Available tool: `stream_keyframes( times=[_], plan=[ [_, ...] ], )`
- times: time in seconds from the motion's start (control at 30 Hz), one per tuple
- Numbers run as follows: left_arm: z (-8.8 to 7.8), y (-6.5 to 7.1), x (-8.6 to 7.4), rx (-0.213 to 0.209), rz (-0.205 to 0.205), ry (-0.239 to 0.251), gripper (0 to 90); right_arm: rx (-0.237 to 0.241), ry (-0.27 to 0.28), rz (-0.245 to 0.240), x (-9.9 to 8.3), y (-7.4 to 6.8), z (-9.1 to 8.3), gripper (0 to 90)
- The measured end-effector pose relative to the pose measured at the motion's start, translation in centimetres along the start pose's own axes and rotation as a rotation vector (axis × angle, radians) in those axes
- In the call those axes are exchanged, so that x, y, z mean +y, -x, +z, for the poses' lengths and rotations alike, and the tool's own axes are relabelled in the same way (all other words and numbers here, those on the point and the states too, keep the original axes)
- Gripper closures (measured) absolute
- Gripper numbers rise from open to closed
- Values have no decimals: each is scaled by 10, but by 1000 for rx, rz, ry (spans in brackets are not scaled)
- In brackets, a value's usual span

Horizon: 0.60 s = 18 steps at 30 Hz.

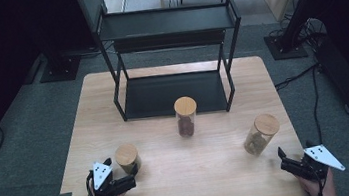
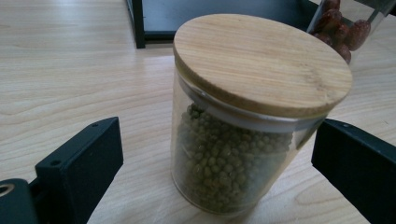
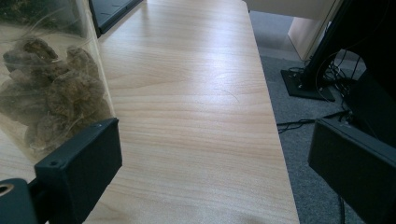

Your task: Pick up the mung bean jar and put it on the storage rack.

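Plenty of bare light wooden table (image 1: 182,177) in front of me, and the black metal two-tier shelf rack (image 1: 169,53) sits well back. The short glass jar of green beans with a round bamboo lid (image 2: 243,116) stands upright near the front-left edge, long axis straight up, lid on top. My left gripper (image 1: 121,172) comes in low and level with its jaws either side of the jar; there's a gap on the left jaw's side and I can't tell on the right, so not gripping. My right gripper (image 3: 215,154) rests near the front-right corner, jaws spread wide on nothing, just beside the glass jar of brown dried bits (image 1: 260,135). The tall jar of red fruit (image 1: 185,117) stands mid-table.
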State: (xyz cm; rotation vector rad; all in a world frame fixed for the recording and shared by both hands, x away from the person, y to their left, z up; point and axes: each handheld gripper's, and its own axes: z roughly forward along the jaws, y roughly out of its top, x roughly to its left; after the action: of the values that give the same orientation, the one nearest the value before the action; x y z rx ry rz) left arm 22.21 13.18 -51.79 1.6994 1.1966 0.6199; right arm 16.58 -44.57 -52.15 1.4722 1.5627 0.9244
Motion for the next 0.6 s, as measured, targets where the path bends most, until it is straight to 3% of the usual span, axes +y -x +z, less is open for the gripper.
stream_keyframes(
  times=[0.6],
  plan=[
    [15, 13, 6, 43, 30, -42, 61, 7, -2, 9, 0, 1, 0, 26]
  ],
)
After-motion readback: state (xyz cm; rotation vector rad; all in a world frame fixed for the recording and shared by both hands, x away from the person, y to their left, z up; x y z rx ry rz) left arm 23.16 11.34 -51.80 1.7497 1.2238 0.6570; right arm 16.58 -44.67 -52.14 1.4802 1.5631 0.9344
